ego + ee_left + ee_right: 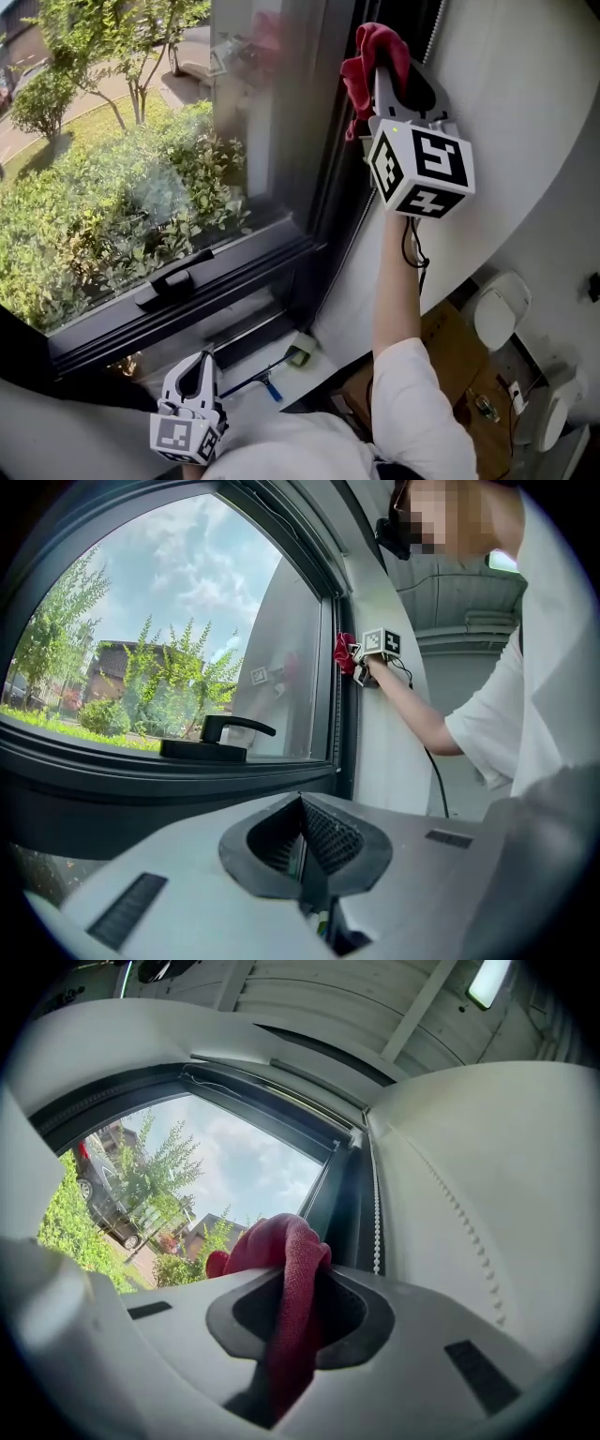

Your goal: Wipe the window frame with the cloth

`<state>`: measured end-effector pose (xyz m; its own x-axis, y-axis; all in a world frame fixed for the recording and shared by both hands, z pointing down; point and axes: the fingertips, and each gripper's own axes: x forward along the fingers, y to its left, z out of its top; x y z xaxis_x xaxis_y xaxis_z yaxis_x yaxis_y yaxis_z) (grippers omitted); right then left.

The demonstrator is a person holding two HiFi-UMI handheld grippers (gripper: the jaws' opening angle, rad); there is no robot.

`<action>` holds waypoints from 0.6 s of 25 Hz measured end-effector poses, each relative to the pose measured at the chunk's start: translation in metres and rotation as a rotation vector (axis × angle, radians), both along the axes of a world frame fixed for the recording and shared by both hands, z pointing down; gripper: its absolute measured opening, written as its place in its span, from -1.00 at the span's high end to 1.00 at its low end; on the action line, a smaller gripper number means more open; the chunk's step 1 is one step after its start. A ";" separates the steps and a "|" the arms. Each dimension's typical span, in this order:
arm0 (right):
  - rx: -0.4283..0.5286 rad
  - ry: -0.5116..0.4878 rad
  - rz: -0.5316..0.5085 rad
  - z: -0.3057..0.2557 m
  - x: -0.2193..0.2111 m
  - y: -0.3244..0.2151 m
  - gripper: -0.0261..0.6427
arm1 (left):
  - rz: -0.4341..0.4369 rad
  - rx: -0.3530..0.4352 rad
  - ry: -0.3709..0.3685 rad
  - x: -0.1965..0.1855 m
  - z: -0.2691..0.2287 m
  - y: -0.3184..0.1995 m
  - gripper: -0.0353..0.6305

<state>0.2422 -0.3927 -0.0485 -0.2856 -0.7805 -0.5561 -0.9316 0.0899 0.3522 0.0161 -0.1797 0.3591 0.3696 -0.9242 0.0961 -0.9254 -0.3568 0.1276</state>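
Observation:
A red cloth (372, 58) is bunched in my right gripper (386, 70), which is raised against the dark window frame (333, 187) on the window's right side. In the right gripper view the red cloth (289, 1279) fills the shut jaws and drapes over their front, with the frame's upright (342, 1199) just beyond. My left gripper (195, 380) hangs low near the sill, jaws shut with nothing between them. From the left gripper view the cloth (344, 652) shows small and high on the frame's right upright (341, 696).
A black window handle (173, 278) sits on the lower sash. A bead chain (377, 1213) hangs beside the frame next to the white curved wall (525, 103). A small blue-handled tool (267, 380) lies on the sill. Cardboard and white devices (497, 309) are on the floor at right.

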 end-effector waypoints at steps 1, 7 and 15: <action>-0.004 -0.002 0.002 0.002 0.000 0.000 0.73 | -0.001 -0.002 0.000 -0.002 0.001 0.001 0.87; -0.036 0.002 0.010 0.009 0.001 -0.002 0.73 | 0.004 -0.004 0.002 -0.006 0.002 0.008 0.87; -0.065 0.003 0.003 0.019 0.002 -0.002 0.73 | 0.023 -0.004 0.010 -0.002 0.004 0.016 0.87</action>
<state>0.2447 -0.3948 -0.0290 -0.2846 -0.8159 -0.5033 -0.9309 0.1098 0.3484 0.0138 -0.1638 0.3629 0.3914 -0.9151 0.0965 -0.9158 -0.3772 0.1381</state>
